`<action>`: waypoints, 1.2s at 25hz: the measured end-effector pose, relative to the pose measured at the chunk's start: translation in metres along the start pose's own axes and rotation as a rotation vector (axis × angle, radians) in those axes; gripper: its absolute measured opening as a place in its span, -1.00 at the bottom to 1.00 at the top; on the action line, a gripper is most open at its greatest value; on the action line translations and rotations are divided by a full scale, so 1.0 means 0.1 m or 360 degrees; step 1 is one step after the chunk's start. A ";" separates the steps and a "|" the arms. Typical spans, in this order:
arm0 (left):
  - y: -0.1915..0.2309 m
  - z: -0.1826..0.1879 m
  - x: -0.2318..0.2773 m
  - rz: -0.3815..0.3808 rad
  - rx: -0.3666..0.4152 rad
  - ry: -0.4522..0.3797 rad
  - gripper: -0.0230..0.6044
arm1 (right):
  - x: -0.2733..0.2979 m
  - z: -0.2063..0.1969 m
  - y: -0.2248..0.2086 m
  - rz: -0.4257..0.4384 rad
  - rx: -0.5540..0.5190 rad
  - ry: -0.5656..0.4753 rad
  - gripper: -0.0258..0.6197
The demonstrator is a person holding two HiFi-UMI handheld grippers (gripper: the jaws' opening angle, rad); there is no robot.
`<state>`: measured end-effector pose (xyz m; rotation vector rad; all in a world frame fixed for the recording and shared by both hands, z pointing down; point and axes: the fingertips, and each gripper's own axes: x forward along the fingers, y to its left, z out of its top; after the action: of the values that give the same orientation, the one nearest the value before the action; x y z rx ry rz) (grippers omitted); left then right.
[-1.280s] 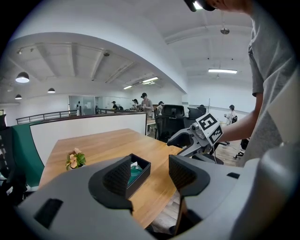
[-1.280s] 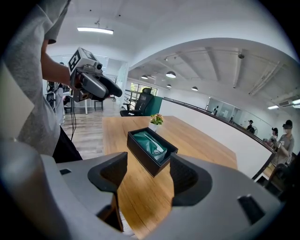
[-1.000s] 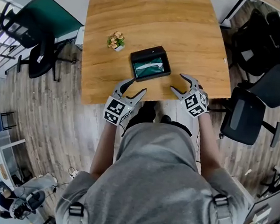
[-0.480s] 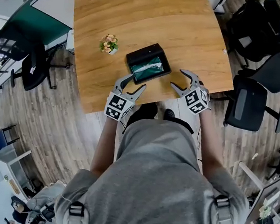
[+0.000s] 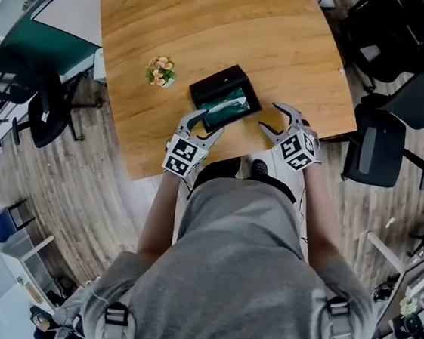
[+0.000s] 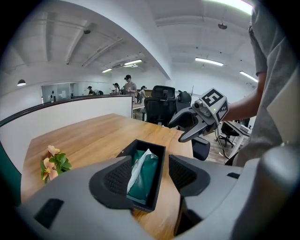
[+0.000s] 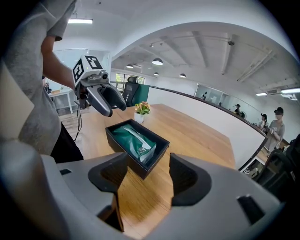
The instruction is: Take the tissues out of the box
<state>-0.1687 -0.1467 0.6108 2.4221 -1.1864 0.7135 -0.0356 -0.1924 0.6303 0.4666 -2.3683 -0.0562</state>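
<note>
While both tools are spread wide and holding nothing, the grab hasn't started. The left gripper [image 6: 143,177] has the tissue pack [image 6: 146,182] dead ahead, lined up with the gap between its jaws. The right gripper [image 7: 147,174] sits further back, with the box [image 7: 123,149] ahead and slightly to its left and bare table [image 7: 154,201] between its jaws.

Risks, my read:
- The left jaws straddle the box's near end as seen from that gripper. Closing there could catch the box [image 6: 159,177] wall along with the pack, so the whole box comes up.
- The box looks light and nothing pins it down. If the pack fits snugly, pulling drags the box along the table [image 5: 214,21] or tips it.
- A white sheet [image 6: 137,169] sticks up out of the pack. Pinching only that probably pulls or tears one sheet and leaves the pack in.
- The green wrap looks glossy, so a shallow pinch may slip.
- The flower pot [image 5: 160,71] stands beyond and left of the left gripper [image 5: 204,126], apart from the box; a dragged box could reach it.

Contents: the black open-top box [image 5: 219,77] holds one green tissue pack [image 5: 228,105] lying flat, filling most of it, nothing else visible inside. The right gripper [image 5: 275,122] is free and near enough to brace the box.
</note>
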 end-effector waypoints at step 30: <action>0.19 -0.31 0.80 -0.0203 0.0321 0.0385 -0.11 | 0.11 -0.27 -0.06 -0.0060 0.0130 0.0142 -0.05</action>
<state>-0.1514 -0.1925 0.6837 2.4557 -0.8950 1.0954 -0.0234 -0.1992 0.6560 0.5419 -2.2806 0.0432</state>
